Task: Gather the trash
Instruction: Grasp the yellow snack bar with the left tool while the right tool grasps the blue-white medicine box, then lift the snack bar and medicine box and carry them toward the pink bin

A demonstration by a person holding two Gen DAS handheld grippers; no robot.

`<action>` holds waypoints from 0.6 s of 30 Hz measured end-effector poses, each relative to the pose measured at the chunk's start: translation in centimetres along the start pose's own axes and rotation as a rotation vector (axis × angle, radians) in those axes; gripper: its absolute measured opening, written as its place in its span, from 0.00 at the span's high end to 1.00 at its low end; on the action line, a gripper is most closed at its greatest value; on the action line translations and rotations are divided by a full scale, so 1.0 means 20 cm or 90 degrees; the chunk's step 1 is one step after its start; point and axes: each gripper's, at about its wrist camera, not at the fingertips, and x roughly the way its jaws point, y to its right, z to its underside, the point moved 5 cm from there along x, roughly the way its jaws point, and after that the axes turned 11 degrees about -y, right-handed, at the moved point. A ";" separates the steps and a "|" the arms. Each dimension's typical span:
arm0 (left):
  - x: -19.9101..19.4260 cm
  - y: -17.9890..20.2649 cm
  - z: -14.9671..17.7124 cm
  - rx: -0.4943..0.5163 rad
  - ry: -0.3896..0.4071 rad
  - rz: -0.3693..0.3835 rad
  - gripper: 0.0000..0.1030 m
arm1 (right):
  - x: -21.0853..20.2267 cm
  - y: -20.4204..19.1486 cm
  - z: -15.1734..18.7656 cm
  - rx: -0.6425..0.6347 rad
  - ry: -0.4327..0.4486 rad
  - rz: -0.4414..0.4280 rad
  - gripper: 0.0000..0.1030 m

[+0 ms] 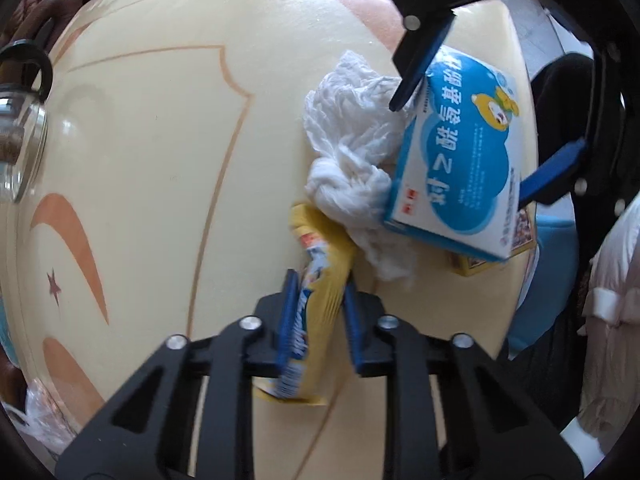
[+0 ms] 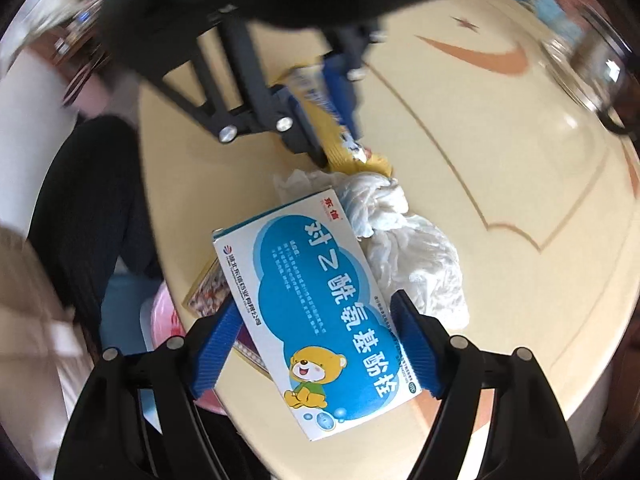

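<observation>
Left wrist view: closest to me, my left gripper (image 1: 318,312) has its blue pads pinched narrow on a yellow wrapper (image 1: 320,276), which sticks out both ahead of and behind the pads. Just past the wrapper's far end lies a crumpled white tissue (image 1: 352,140) on the cream table (image 1: 152,152), touching the wrapper. To the right of the tissue, and overlapping its edge, is the blue-and-white medicine box (image 1: 460,160), printed with a cartoon bear. My right gripper (image 1: 460,136) comes in from above, one pad against the box's far-left edge and the other against its right side. A small yellow box (image 1: 472,266) peeks out from under the medicine box's near corner. Far to the left of the tissue, at the table's rim, stands a glass jar (image 1: 20,140).

From the right wrist view, the medicine box (image 2: 320,312) sits between my right gripper's (image 2: 316,344) pads, which close on its two long sides at a middling width; the box looks tilted up off the table (image 2: 500,200). The tissue (image 2: 408,248) is beside the box, on its right. Beyond the tissue, my left gripper (image 2: 332,120) clamps the wrapper (image 2: 340,148). Left of the box, past the table edge, a pink bin (image 2: 164,320) shows below.
</observation>
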 end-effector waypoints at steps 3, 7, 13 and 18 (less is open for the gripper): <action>-0.01 -0.01 0.03 -0.037 -0.001 -0.010 0.81 | -0.01 -0.01 0.01 0.053 0.010 0.012 0.29; -0.01 -0.06 0.11 -0.119 0.006 -0.022 0.82 | -0.06 0.03 0.02 0.122 0.033 0.061 0.32; -0.08 -0.14 0.25 -0.285 0.046 -0.017 0.82 | -0.11 0.06 0.08 0.198 0.065 0.041 0.33; -0.10 -0.01 0.34 -0.346 0.076 -0.035 0.82 | -0.15 0.04 0.13 0.239 0.082 0.030 0.33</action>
